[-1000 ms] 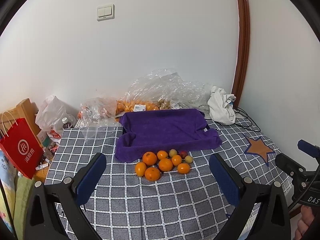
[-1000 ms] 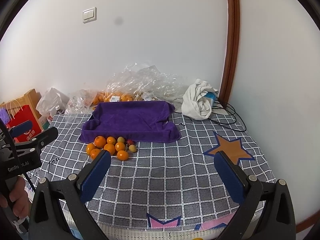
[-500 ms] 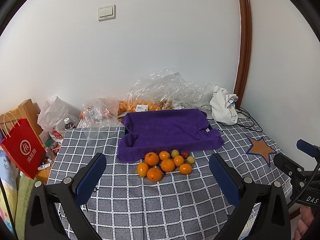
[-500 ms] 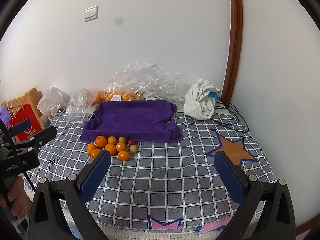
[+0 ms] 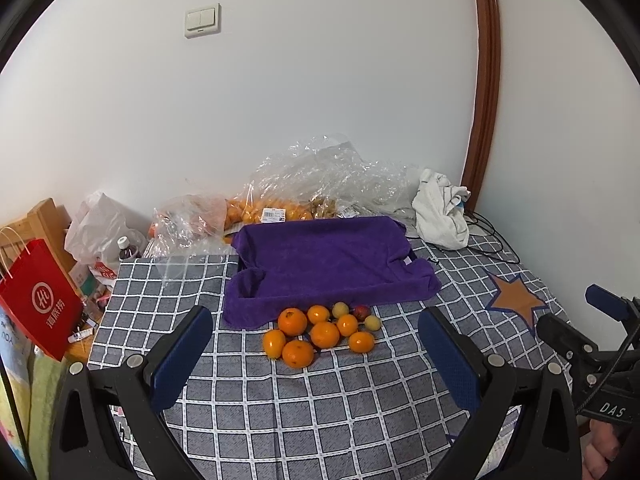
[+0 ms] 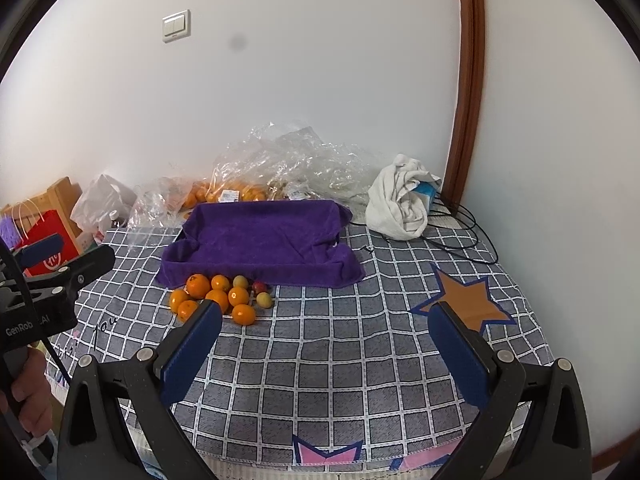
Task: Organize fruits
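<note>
Several oranges lie in a cluster on the grey checked bedcover, with two small yellow-green fruits and one small red fruit at the cluster's far right. The cluster also shows in the right wrist view. Just behind it stands a tray draped in a purple towel, also in the right wrist view. My left gripper is open and empty, hovering short of the fruit. My right gripper is open and empty, to the right of the cluster.
Clear plastic bags holding more oranges lie against the wall behind the tray. A white cloth bundle and black cables sit at the back right. A red paper bag and clutter stand off the bed's left edge.
Both grippers have crept slightly forward and tilted a little; the fruit and tray sit a bit lower in both views. Nothing on the bed has moved.
</note>
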`<act>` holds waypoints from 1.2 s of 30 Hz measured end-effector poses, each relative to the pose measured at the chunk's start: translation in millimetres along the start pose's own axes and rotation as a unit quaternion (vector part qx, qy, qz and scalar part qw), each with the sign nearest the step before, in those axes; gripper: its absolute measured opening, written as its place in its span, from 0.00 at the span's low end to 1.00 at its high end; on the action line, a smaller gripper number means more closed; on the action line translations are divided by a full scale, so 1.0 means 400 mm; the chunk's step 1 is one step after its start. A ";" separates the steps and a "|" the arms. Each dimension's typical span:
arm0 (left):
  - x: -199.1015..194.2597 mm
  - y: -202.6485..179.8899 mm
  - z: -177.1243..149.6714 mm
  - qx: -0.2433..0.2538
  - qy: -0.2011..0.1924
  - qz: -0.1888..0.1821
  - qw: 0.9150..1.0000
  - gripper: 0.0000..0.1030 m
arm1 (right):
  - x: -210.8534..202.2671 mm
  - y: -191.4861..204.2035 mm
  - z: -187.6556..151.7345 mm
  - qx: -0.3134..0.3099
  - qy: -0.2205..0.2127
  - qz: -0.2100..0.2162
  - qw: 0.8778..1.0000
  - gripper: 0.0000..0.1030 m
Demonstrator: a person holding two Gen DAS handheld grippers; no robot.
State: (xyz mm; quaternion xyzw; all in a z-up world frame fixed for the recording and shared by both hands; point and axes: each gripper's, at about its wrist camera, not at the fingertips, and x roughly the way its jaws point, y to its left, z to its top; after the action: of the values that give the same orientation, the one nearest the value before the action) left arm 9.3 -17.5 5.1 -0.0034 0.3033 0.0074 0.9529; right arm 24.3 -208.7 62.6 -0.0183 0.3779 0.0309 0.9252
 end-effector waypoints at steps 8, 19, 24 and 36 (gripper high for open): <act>0.010 0.012 0.002 -0.002 0.000 0.005 1.000 1.00 | 0.014 0.021 -0.005 -0.015 0.001 0.003 1.000 0.98; 0.041 0.056 0.028 -0.028 -0.004 0.020 0.999 1.00 | 0.046 0.032 0.021 -0.027 -0.003 -0.029 0.999 0.99; 0.080 0.080 0.038 -0.035 0.003 0.025 0.999 1.00 | 0.088 0.000 0.039 0.009 -0.021 0.029 0.999 0.99; 0.223 0.117 0.021 -0.049 0.052 0.047 0.996 0.80 | 0.312 -0.009 0.039 -0.019 0.015 0.039 0.999 0.90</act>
State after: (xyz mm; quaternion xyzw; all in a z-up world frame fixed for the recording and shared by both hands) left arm 86.1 30.3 -39.8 -0.0366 0.3512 0.0665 0.9332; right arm 124.4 -206.1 -13.5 -0.0215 0.3915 0.0735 0.9170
